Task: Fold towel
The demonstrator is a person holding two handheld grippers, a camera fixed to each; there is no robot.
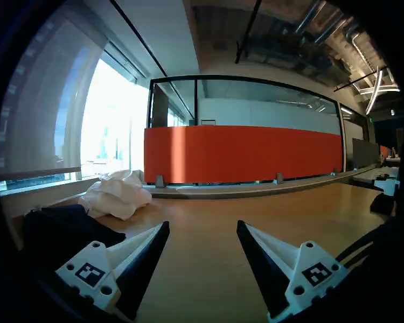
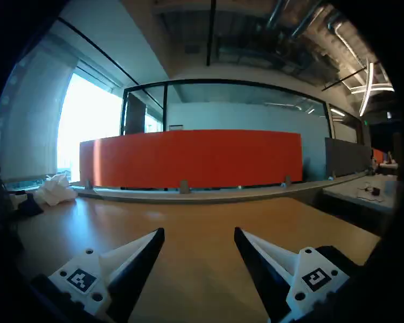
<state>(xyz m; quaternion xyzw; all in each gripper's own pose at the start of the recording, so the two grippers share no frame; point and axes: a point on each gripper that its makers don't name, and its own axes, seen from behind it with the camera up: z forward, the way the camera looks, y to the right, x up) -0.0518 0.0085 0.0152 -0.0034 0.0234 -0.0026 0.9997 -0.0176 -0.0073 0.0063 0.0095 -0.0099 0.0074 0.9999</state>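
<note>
A crumpled white towel [image 1: 117, 194] lies in a heap at the far left of the wooden table [image 1: 213, 237], ahead and to the left of my left gripper [image 1: 203, 225]. That gripper is open, low over the table, with nothing between its fingers. In the right gripper view the same towel [image 2: 55, 189] looks small and far off at the left edge. My right gripper [image 2: 199, 231] is open too, hovering over bare wood with nothing held.
A dark cloth or bag [image 1: 62, 231] lies just in front of the towel on the left. An orange partition [image 1: 245, 153] runs along the table's far edge. A dark object [image 1: 384, 203] sits at the right. Another desk [image 2: 363, 194] stands further right.
</note>
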